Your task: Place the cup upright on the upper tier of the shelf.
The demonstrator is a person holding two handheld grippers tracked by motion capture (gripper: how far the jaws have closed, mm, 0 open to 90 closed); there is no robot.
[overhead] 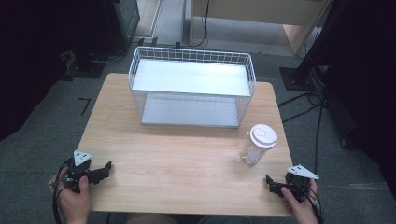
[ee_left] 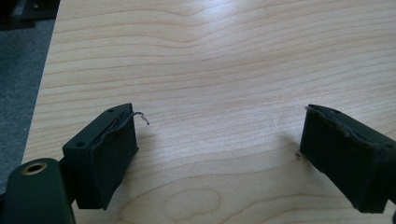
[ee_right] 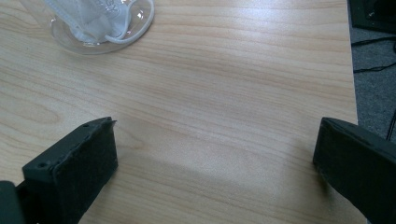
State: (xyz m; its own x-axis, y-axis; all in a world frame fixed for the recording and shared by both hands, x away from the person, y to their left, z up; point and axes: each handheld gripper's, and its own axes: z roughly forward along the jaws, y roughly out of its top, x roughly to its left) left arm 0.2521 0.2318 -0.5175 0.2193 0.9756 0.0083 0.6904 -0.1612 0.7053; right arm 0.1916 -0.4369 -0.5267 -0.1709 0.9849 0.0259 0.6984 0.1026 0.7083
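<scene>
The left hand-held gripper (overhead: 95, 171) rests at the counter's (overhead: 177, 158) near left corner, its black padded jaws spread wide over pale wood grain with nothing between them. Toward the far edge, centred, stands a white wire basket (overhead: 192, 87) on its side, rectangular, with a flat grey shelf panel inside. Near the right edge stands a clear plastic tumbler (overhead: 258, 144) with a round white lid. At the near right corner, the right hand-held gripper (overhead: 279, 185) also has its jaws wide apart and empty.
</scene>
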